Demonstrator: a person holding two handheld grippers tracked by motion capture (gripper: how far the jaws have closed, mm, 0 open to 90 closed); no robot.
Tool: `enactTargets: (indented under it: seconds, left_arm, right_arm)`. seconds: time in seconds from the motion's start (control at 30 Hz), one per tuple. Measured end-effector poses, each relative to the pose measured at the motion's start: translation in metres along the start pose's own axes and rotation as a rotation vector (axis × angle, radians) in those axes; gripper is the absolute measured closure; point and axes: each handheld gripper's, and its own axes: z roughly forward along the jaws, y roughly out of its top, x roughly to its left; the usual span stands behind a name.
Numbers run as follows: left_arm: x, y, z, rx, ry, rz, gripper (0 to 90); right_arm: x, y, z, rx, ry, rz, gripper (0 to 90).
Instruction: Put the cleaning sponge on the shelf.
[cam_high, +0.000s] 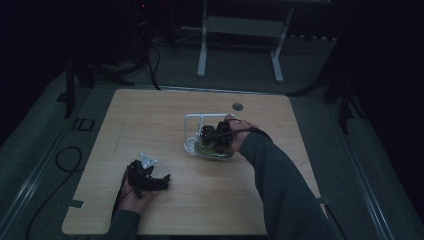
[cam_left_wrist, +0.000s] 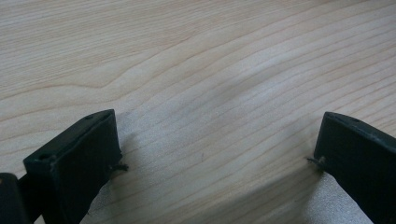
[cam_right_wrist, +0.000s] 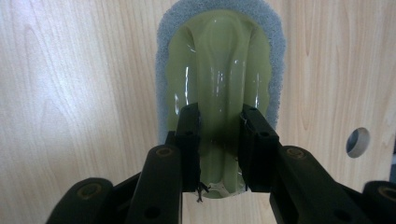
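Note:
A yellow-green plastic scrubber (cam_right_wrist: 219, 56) with a grey sponge base lies lengthways in front of my right gripper (cam_right_wrist: 220, 112). The jaws are shut on its raised middle ridge, one pad on each side. From above, the right gripper (cam_high: 214, 134) and the scrubber (cam_high: 212, 151) sit at a white open container (cam_high: 192, 120) near the table's middle. My left gripper (cam_high: 161, 181) rests at the front left of the table. Its jaws (cam_left_wrist: 217, 135) stand wide open over bare wood with nothing between them.
The light wooden table (cam_high: 150, 125) has a round hole (cam_high: 237, 106) at its far edge, also visible as the hole (cam_right_wrist: 358, 142) beside the scrubber. A white stand (cam_high: 240, 30) and cables lie on the dark floor beyond.

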Motion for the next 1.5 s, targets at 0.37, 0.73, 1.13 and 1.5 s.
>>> enactTargets:
  seconds: [0.37,0.73,1.13,1.5]
  left_arm:
    - [0.0,0.0,0.0,0.001,0.0,0.0,0.3]
    - [0.0,0.0,0.0,0.0,-0.005,0.003,0.3]
    - [0.0,0.0,0.0,0.0,-0.005,0.003,0.3]
    - [-0.001,0.0,0.0,-0.001,-0.007,0.005,0.3]
  right_arm:
    - [0.0,0.007,0.008,0.008,-0.027,-0.042,71.6]
    - [-0.001,0.012,0.015,0.028,-0.058,-0.057,71.6]
    - [0.001,0.023,0.022,0.052,-0.093,-0.085,71.6]
    - [0.001,0.026,0.03,0.076,-0.123,-0.095,71.6]
